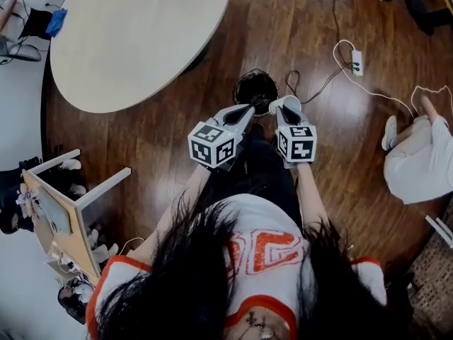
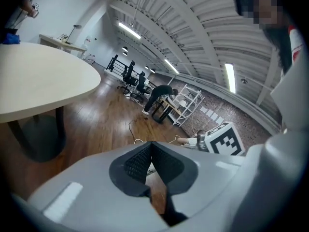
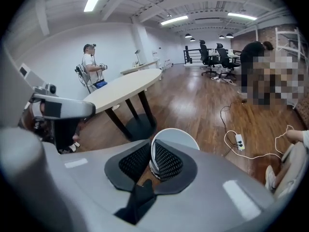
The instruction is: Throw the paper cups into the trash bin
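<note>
Bare wood floor [image 1: 297, 20] lies open ahead of both tongs. The curved edge of one round table [image 1: 134, 34] runs beyond and to the left of your left tongs [image 1: 246, 110]. One power strip [image 1: 357, 62] lies on the floor to the right of your right tongs [image 1: 282, 112]. One black trash bin [image 1: 255, 89] stands just past both tips. Your left tongs are pressed together with nothing between them. Your right tongs pinch the rim of the one white paper cup [image 1: 290, 103], which is close beside the bin.
</note>
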Available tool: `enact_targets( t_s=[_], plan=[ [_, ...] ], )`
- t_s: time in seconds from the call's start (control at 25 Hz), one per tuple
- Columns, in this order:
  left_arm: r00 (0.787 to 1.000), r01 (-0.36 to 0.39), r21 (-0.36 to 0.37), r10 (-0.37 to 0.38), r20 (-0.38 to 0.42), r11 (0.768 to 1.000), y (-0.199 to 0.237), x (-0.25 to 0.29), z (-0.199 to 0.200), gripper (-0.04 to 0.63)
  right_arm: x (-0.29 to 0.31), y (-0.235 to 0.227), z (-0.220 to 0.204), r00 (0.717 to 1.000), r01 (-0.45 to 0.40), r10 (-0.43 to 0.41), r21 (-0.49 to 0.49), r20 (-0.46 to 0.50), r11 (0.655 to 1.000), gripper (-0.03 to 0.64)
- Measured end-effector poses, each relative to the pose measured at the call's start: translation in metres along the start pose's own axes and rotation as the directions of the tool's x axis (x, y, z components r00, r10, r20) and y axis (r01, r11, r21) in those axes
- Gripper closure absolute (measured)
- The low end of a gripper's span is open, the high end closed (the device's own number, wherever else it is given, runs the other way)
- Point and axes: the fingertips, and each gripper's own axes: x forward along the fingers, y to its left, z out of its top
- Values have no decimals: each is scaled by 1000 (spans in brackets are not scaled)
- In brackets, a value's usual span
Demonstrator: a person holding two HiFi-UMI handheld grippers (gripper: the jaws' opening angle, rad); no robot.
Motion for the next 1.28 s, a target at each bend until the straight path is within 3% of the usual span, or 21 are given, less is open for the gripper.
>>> enact_targets(
  t_s=[0.36,0.72,0.76,0.84,0.88,0.96,1.12,1.28],
  plan=[
    [998,-39,-89,42,40,995,31,-4,-15,595,129,-19,-64,988,-38,27,-73,-151,997,584],
    [998,-23,-86,27,56,996,76,21,-37,595,257,-65,-150,939,-40,5,-93,-345,995,584],
    [998,-29,-86,33,49,996,80,22,-41,595,265,-68,-157,931,-46,13,-83,-364,996,575],
    [998,-42,-88,45,39,995,85,23,-47,595,273,-68,-168,913,-64,53,-15,-405,998,472],
    [998,-48,-89,51,37,995,87,21,-48,595,273,-66,-171,906,-72,80,35,-417,997,461],
    [997,-59,-92,63,42,994,88,12,-47,595,267,-64,-165,914,-62,96,99,-395,993,462],
    [996,-65,-125,72,58,990,82,-11,-34,595,234,-64,-130,956,-10,33,79,-290,997,524],
    [996,-54,-127,63,67,990,65,-27,-15,595,186,-51,-96,979,-35,56,108,-197,994,582]
  ],
)
